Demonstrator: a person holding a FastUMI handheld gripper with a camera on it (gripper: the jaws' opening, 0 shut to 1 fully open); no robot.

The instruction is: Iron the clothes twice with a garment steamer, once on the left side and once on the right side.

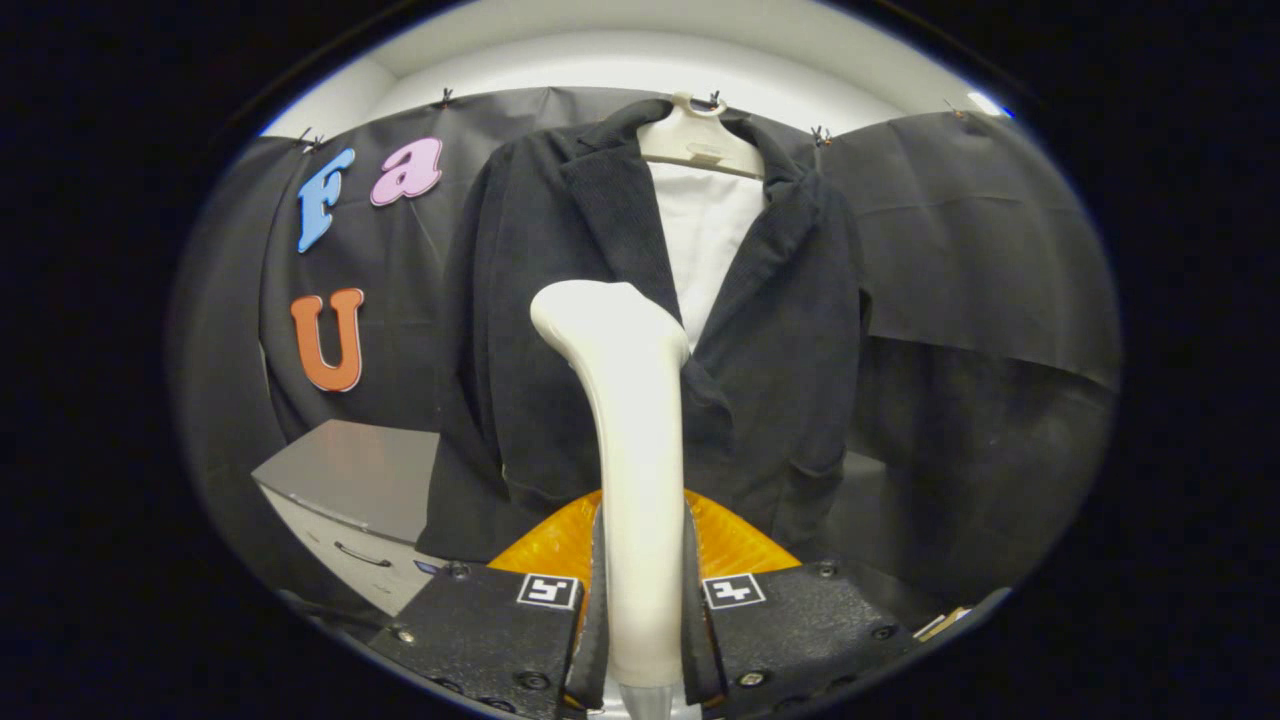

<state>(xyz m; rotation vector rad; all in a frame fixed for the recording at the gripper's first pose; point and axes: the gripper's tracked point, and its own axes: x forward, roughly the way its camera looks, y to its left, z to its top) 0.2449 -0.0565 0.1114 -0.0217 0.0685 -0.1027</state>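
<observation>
A cream garment steamer [632, 420] stands upright between my fingers, its bent head pointing toward the clothes. My gripper [640, 600] is shut on the steamer's handle, both fingers pressing its sides. Beyond it hangs a dark corduroy jacket [560, 330] over a white shirt [705, 235] on a pale hanger [695, 140], front open, against the booth's black cloth wall. The steamer's head sits in front of the jacket's middle, near the left lapel; I cannot tell if it touches the fabric. An orange translucent part [730, 545] shows just behind the fingers.
A grey cabinet [350, 480] with a drawer handle stands low to the left of the jacket. Black cloth [980, 300] drapes to the right of the jacket. A white wall [640, 60] rises above the cloth.
</observation>
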